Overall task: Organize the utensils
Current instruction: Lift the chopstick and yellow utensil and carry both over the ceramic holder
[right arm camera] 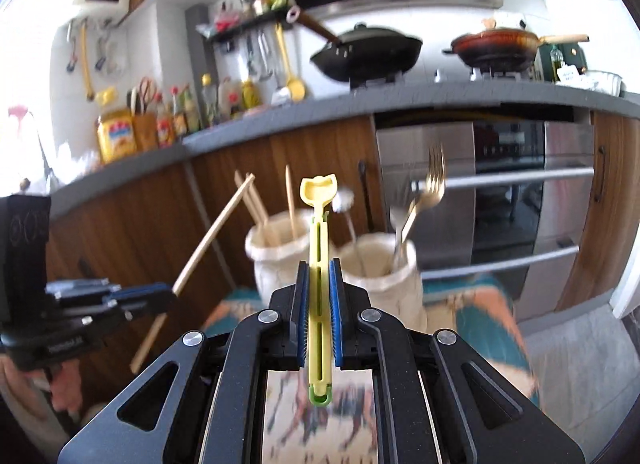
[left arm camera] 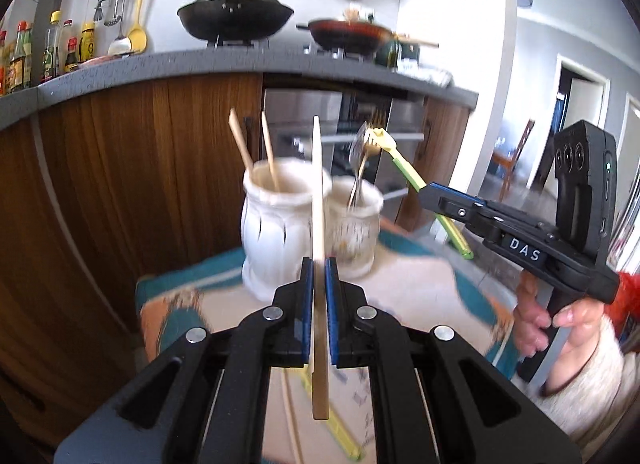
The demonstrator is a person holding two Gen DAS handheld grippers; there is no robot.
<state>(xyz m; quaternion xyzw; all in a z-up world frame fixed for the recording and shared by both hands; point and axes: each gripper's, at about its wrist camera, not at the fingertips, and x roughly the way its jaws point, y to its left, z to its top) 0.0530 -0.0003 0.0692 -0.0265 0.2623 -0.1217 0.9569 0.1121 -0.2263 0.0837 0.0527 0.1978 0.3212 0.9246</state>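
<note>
My left gripper [left arm camera: 319, 268] is shut on a wooden chopstick [left arm camera: 318, 191] that stands nearly upright in front of two white ceramic holders. The left holder [left arm camera: 272, 232] contains chopsticks; the right holder [left arm camera: 358, 232] contains metal forks. My right gripper [right arm camera: 319, 268] is shut on a yellow and green plastic utensil [right arm camera: 319, 232], head pointing up toward the holders [right arm camera: 276, 264]. In the left wrist view the right gripper [left arm camera: 430, 193] holds that utensil [left arm camera: 402, 165] slanted near the fork holder's rim. In the right wrist view the left gripper [right arm camera: 170, 296] carries the chopstick [right arm camera: 212, 236] at the left.
The holders stand on a small table with a teal and orange patterned cloth [left arm camera: 168, 304]. Another chopstick [left arm camera: 290, 416] and a yellow-green utensil [left arm camera: 340, 430] lie on it below my left gripper. Behind are wooden cabinets [left arm camera: 120, 167], an oven [right arm camera: 500, 203], and a counter with woks and bottles.
</note>
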